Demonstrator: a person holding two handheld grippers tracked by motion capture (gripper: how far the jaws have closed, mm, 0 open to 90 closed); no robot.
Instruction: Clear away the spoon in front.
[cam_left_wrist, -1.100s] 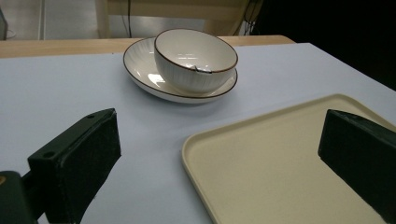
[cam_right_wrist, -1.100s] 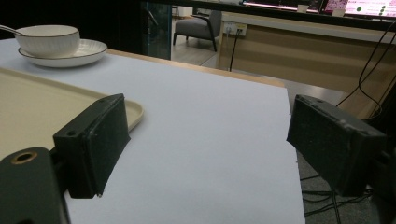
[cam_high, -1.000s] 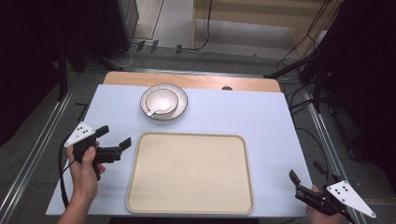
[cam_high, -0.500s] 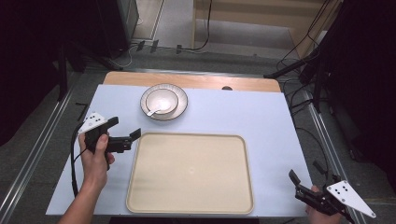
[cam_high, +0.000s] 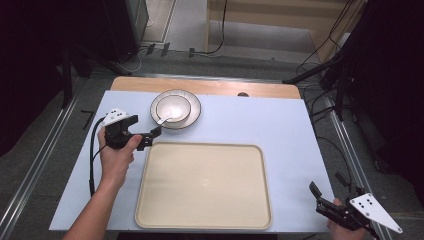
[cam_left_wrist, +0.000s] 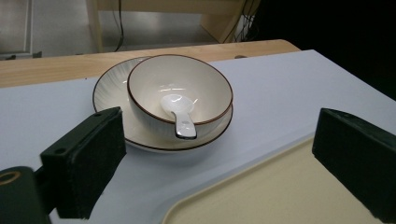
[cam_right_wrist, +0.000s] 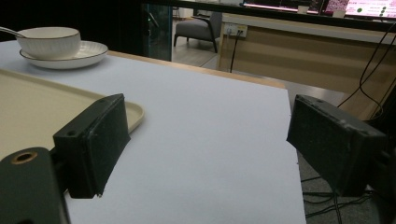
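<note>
A white bowl with a dark rim sits on a matching plate at the back of the table, and a white spoon lies in it. The left gripper view has the bowl, spoon and plate just ahead. A hand holds my left gripper open and empty, a little short of the plate's near left rim, at the far left corner of the beige tray. My right gripper stands open and empty at the table's front right corner.
The tray's corner lies under my left jaws, and its edge runs to the left of my right gripper. Pale blue table cover spreads around them. Beyond it is a wooden strip, then the floor with cables.
My left gripper has moved forward and right, from the table's left side up to the plate and the tray's far left corner. The right gripper has stayed put.
</note>
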